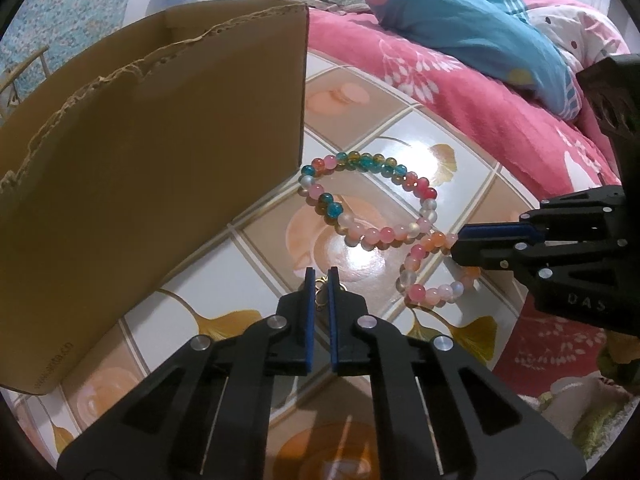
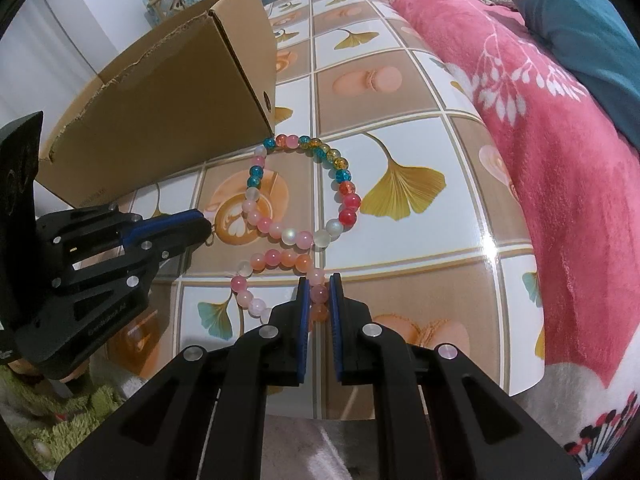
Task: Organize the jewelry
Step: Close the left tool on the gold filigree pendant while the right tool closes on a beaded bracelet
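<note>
Two bead bracelets lie touching on the tiled table top (image 2: 400,92). The multicoloured bracelet (image 1: 366,161) (image 2: 344,176), with blue, yellow and pink beads, forms a loop just beside the cardboard box (image 1: 140,160) (image 2: 180,112). Nearer lies the pink and orange bracelet (image 1: 416,256) (image 2: 280,258), and my right gripper (image 2: 319,280) (image 1: 456,244) is shut on its beads. My left gripper (image 1: 320,276) (image 2: 208,226) is shut on a small gold ring-like piece (image 1: 320,293) at the table surface, left of the bracelets. Most of that piece is hidden between the pads.
The open box, with a torn top edge, stands on the table's left side. A pink blanket (image 1: 460,92) (image 2: 540,160) and a blue pillow (image 1: 460,20) border the table on the right. A green fuzzy mat (image 2: 60,420) lies below the near left edge.
</note>
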Tool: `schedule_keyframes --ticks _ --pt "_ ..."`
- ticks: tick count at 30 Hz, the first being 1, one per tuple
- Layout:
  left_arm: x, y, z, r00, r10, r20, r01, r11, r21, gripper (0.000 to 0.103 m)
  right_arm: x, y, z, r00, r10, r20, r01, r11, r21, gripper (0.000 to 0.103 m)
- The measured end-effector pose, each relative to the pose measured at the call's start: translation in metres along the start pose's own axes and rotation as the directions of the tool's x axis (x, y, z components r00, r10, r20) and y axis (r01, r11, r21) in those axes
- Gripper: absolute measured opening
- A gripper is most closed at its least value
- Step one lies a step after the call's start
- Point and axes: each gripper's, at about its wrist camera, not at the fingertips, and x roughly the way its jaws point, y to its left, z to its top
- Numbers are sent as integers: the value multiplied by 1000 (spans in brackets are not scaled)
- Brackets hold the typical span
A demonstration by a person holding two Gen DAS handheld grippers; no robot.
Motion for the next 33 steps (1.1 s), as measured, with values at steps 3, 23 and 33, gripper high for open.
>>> schedule_keyframes --ticks 3,23,33 --pt "-3 2 -1 1000 -12 11 12 1000 -8 0 0 -1 0 1000 6 0 -6 1000 6 10" --pt "-1 -15 -4 996 -84 3 81 969 235 35 1 -3 1 1000 20 -8 -19 1000 14 10" --pt "0 -17 -2 992 -128 -25 129 932 340 21 2 -3 1 1000 26 -11 -25 999 21 10"
